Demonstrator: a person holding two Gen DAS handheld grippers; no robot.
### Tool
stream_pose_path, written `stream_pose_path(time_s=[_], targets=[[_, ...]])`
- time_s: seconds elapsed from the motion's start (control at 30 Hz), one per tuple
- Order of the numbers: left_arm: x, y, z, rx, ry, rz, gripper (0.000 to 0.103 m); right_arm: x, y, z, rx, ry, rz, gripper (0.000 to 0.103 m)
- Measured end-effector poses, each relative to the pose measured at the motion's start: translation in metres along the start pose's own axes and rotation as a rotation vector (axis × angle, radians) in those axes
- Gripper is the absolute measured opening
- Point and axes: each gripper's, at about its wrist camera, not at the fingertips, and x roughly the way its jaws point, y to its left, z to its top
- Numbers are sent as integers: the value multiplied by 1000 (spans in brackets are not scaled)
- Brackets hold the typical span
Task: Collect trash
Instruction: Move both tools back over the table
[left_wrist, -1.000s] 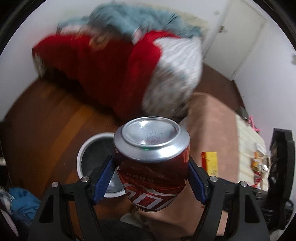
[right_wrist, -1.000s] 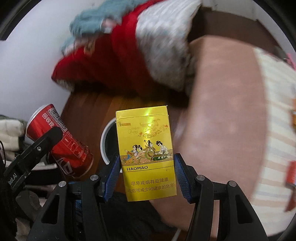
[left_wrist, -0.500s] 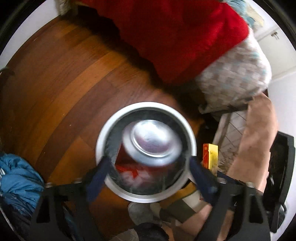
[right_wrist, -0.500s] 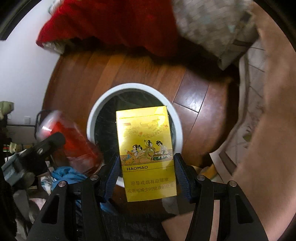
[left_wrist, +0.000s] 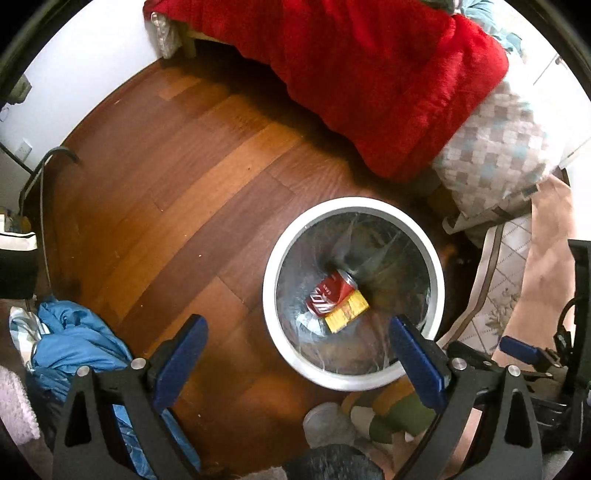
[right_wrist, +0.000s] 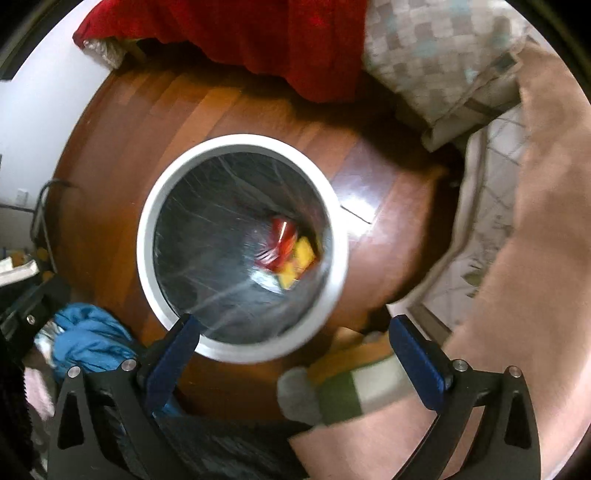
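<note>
Warm brown floorboards (left_wrist: 192, 177) fill most of the room, with a bed at the far side draped in a red blanket (left_wrist: 369, 66) and a checked quilt (left_wrist: 495, 151) hanging off its edge. On the floor stands a round white-rimmed trash bin (left_wrist: 354, 382) lined with a clear plastic bag. At its bottom lie a red soda can (left_wrist: 330, 294) on its side and a yellow cigarette pack (left_wrist: 347, 312), touching each other; from the right wrist view both show only as a red and yellow blur low in the bin. The left gripper (left_wrist: 299, 354) hangs over the near rim of the bin, pointing down, its blue-padded fingers (left_wrist: 181, 354) spread wide with nothing between them. The right gripper (right_wrist: 295, 354) also points down above the bin's near edge, and its fingers (right_wrist: 417, 365) are opening, wide apart and empty. A crumpled blue garment (left_wrist: 74, 347) lies on the floor to the left of the bin. Just below the bin a striped sock (right_wrist: 332, 391) on the person's foot shows.
</note>
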Motion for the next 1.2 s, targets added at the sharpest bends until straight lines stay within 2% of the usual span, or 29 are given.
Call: stream_pose_path(time_s=[0.07, 0.27, 0.63, 0.97, 1.1, 1.2], targets=[[-6, -4, -7, 20, -13, 17, 100, -10, -10, -9, -4, -6, -25, 103], [-24, -12, -21, 63, -31, 35, 100, -30, -17, -26, -10, -30, -25, 103], [-78, -22, -37, 90, -113, 34, 100, -89, -19, -50, -2, -135, 30, 103], [-164, -54, -62, 144, -253, 0, 100, -188, -42, -92, 48, -313, 120, 103], [-201, -90, -81, 201, -328, -39, 100, -242, -69, -129, 98, -403, 173, 103], [-214, -121, -96, 247, -353, -82, 100, -270, -102, -161, 151, -449, 183, 103]])
